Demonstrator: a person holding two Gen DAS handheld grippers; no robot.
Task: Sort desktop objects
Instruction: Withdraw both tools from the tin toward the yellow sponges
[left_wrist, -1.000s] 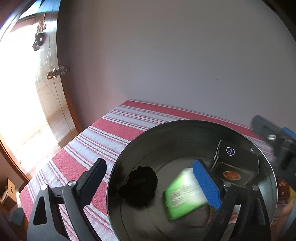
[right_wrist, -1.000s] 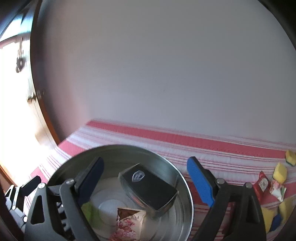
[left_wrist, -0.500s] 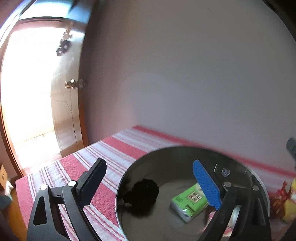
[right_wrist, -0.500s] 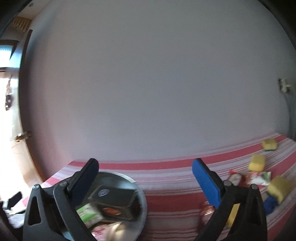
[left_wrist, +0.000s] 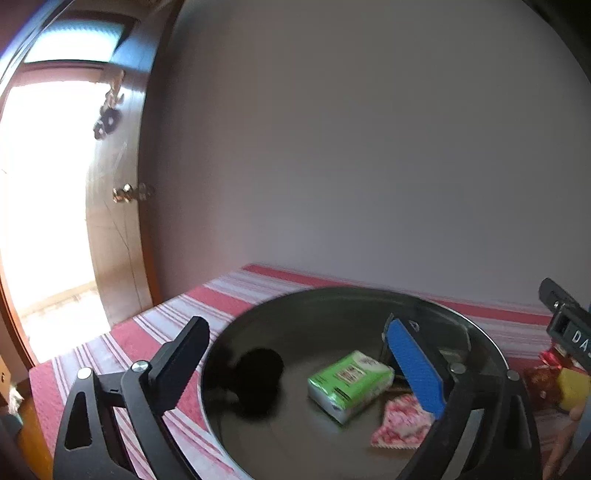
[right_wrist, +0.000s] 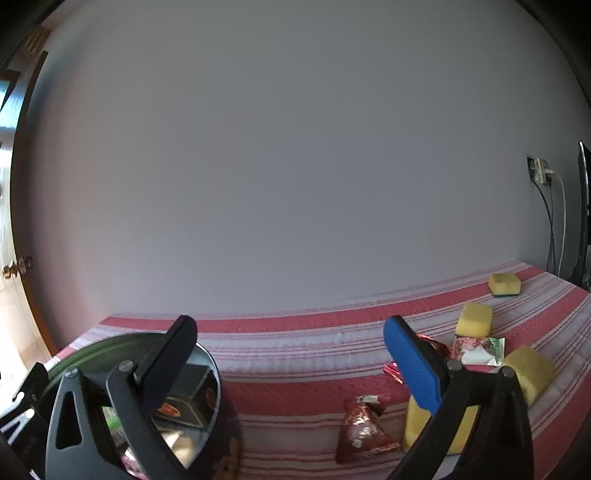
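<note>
Both claws released, nothing gripped. Steel basin (left_wrist: 480, 354) sat under left gripper (left_wrist: 295, 365) w/ green tissue pack (left_wrist: 349, 380), black box (right_wrist: 184, 398). Sponges (right_wrist: 474, 319) ahead-right of right gripper (right_wrist: 291, 363), striped cloth (right_wrist: 295, 373).

Striped tablecloth (right_wrist: 295, 369) under bowl (right_wrist: 207, 369), sponges (right_wrist: 473, 325), packets (right_wrist: 364, 424)

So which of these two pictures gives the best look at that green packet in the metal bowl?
The left wrist view. There the green packet lies unobstructed on the floor of the metal bowl, its label facing up. In the right wrist view only a green sliver shows, mostly hidden behind the right gripper.
</note>
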